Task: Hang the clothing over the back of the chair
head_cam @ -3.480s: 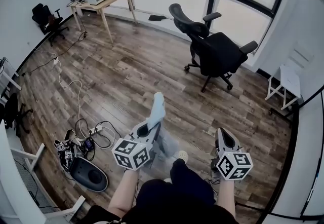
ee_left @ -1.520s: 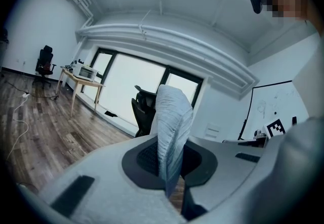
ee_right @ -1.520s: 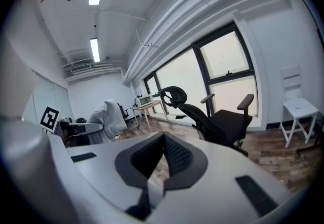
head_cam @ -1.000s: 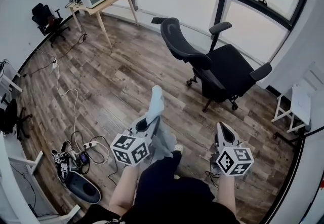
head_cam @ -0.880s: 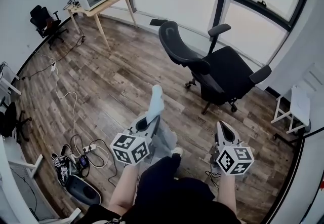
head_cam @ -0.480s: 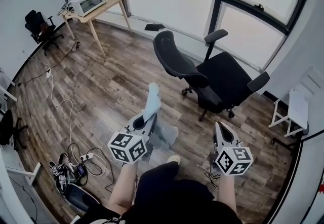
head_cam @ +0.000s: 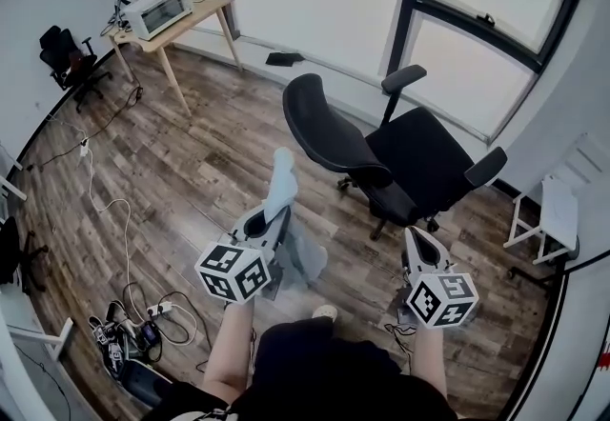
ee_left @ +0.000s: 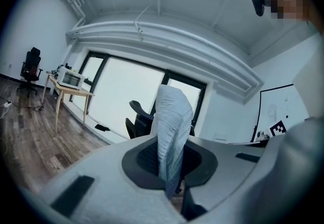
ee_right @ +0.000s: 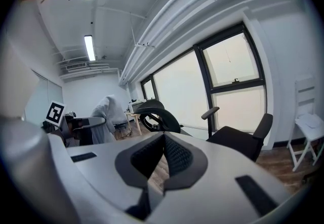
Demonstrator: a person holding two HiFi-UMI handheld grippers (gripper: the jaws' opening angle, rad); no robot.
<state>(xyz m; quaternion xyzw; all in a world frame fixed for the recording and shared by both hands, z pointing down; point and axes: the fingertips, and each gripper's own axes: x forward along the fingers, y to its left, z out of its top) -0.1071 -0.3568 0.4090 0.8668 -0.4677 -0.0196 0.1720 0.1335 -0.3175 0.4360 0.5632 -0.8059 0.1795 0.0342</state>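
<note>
A light blue-grey piece of clothing [head_cam: 283,183] sticks up out of my left gripper [head_cam: 272,219], and the rest hangs below it. In the left gripper view the jaws of that gripper [ee_left: 169,164] are shut on the cloth [ee_left: 172,126]. Just behind the cloth stands the black office chair [ee_left: 136,116]. In the head view the chair [head_cam: 410,157] is ahead and to the right, its curved backrest [head_cam: 319,129] turned toward me. My right gripper [head_cam: 416,246] is held low on the right, shut and empty. In the right gripper view its jaws [ee_right: 163,154] point at the chair [ee_right: 243,142].
A wooden table [head_cam: 195,14] with a white machine [head_cam: 157,8] stands at the back left. Cables and a power strip [head_cam: 133,314] lie on the floor at the lower left. A white folding stool [head_cam: 548,214] is at the right, and a small black chair [head_cam: 59,50] at the far left.
Both grippers have come closer to the office chair, which now looks larger and nearer. The left gripper still holds the clothing.
</note>
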